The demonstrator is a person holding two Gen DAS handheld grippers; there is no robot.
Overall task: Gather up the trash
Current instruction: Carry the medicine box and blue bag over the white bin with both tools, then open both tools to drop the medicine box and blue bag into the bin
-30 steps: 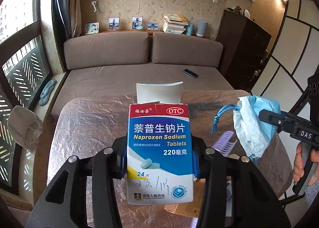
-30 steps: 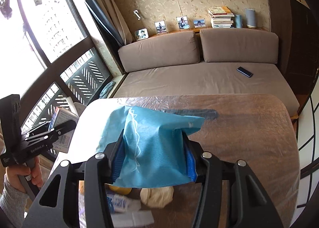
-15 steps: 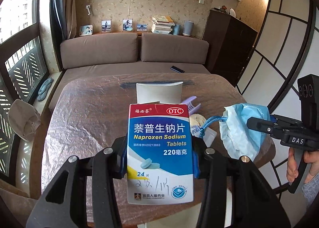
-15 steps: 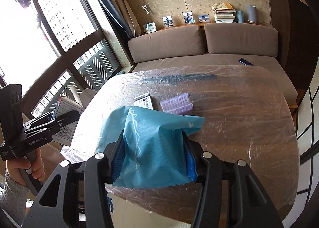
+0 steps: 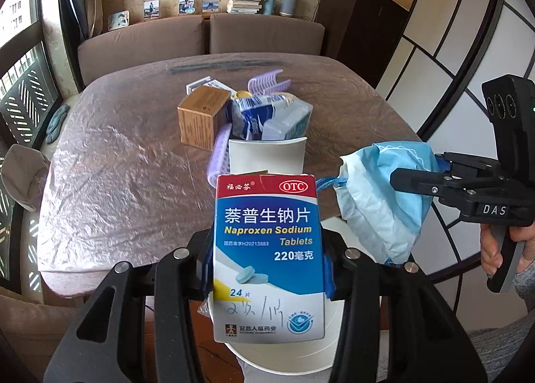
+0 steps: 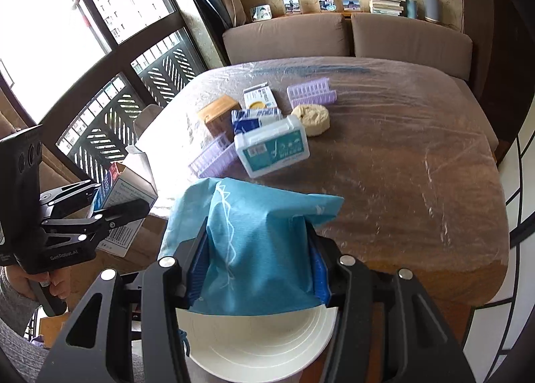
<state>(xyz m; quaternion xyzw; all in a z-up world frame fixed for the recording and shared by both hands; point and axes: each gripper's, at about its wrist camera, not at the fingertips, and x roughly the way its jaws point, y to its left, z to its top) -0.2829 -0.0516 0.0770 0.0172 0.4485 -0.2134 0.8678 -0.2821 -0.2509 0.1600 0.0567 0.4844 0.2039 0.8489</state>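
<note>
My left gripper (image 5: 267, 269) clamps the tablet box (image 5: 269, 256) and my right gripper (image 6: 254, 269) pinches the blue mask (image 6: 257, 249), both held above the white bin (image 6: 260, 343) off the worktop (image 6: 401, 165) edge; next I release each squarely over its mouth.

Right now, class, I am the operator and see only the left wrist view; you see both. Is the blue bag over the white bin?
Observer: Yes. In the right wrist view the blue bag hangs directly above the open white bin.
Operator: Is it gripped on both sides?
Observer: Yes, the right fingers press it from both sides.
Operator: What is on the back of my medicine box?
Observer: The medicine box has a barcode there.
</note>
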